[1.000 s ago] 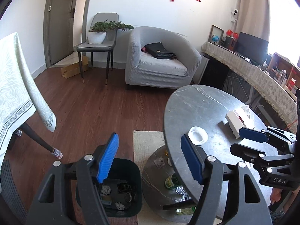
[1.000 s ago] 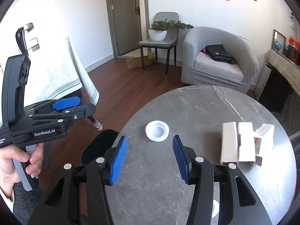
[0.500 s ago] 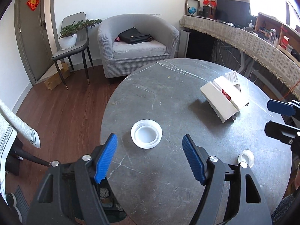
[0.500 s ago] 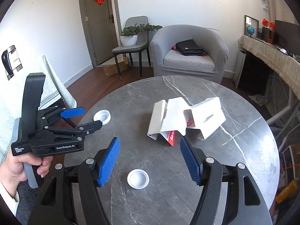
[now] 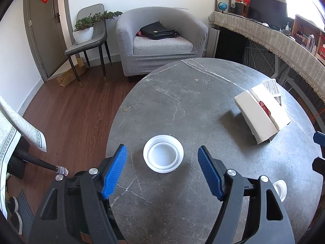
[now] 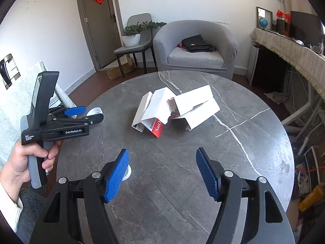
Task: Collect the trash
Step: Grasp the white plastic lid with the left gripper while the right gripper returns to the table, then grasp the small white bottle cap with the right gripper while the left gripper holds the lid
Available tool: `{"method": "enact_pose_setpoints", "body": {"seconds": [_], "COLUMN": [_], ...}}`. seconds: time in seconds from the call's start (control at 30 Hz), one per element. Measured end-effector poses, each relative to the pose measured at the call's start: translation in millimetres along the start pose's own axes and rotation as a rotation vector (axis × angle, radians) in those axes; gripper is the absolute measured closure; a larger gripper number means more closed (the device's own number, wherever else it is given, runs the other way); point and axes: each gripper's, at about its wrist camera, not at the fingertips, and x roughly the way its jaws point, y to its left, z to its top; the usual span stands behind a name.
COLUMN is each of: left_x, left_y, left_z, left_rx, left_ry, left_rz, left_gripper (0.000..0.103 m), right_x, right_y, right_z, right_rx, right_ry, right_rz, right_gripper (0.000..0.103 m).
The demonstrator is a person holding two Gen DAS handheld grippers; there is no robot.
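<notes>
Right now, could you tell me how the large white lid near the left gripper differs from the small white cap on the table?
The large white lid is clearly wider than the small white cap. The lid lies in full view, centred ahead of the open left gripper; the cap is half hidden behind a gripper finger in each view. The lid shows its hollow side up with stepped inner rings; the cap's inside is hard to read. Both are white, round and rest on the grey table.

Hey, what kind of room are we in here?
Probably a home living room: a grey armchair with a black bag, a potted plant on a chair, and a round marble table.
</notes>
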Motion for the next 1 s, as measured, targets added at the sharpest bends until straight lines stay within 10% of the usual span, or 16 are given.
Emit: {"method": "enact_pose_setpoints", "body": {"seconds": [0.33,1.0], "left_x": [8,2], "left_y": [1,-5], "left_z": [0,0], "left_rx": [-0.026,-0.024], "left_ry": [0.011,-0.013], "left_rz": [0.009,-0.027], "left_gripper": [0.028,0.061], "right_x": [8,20], "right_y": [2,37], "right_z": [-10,-22], "right_rx": [-0.03,-0.156], "right_ry": [0.058,0.139], "right_rz": [0.028,0.087], "right_gripper": [0.034,0.034]}}
